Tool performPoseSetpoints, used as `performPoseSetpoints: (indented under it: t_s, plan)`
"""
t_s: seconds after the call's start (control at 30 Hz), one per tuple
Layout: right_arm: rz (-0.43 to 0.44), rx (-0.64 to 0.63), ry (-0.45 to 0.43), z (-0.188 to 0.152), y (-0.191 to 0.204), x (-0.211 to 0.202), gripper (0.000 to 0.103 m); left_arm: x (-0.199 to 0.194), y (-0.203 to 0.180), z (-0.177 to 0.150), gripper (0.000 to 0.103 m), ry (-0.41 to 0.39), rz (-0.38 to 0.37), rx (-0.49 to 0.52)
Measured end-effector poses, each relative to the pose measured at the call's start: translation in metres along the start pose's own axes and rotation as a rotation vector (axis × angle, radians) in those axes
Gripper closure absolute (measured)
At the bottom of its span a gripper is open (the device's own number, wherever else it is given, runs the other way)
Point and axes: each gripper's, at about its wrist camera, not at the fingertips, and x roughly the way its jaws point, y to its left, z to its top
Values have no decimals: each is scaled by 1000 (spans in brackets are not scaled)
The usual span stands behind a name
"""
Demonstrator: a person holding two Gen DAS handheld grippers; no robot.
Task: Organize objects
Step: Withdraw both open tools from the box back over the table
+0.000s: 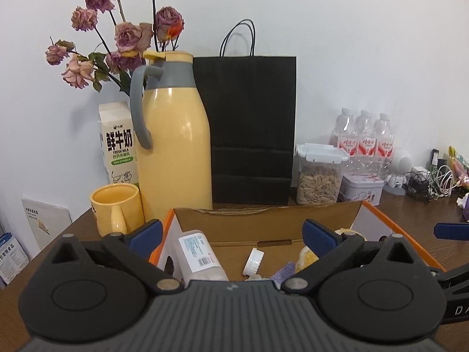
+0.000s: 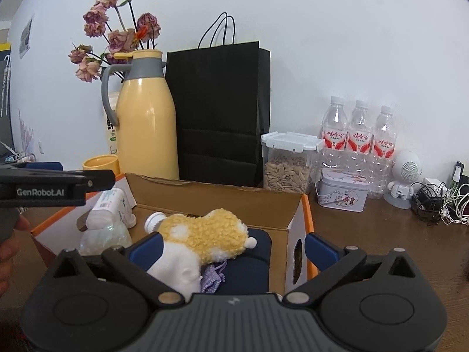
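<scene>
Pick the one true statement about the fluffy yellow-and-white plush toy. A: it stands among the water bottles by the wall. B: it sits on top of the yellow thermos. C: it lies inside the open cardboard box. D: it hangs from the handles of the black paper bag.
C: the plush toy lies inside the cardboard box, on dark blue fabric, with the right gripper open above it and pinching nothing.

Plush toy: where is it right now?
Right wrist view: the plush toy lies inside the cardboard box, right of the white bottle.
</scene>
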Motion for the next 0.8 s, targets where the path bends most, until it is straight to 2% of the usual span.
performPoseSetpoints:
  t_s: [0.37,0.6,0.8]
  plan:
    - [-24,-68,-14,-7,3,-40,0,-40,6,1,0,-47,-42,24]
    - [-35,-124,10,-20,9,-69,0,-67,9,-7,0,-38,-55,59]
    - [-42,-128,60,-40,11,-89,0,-85,19,-20,0,14,-46,71]
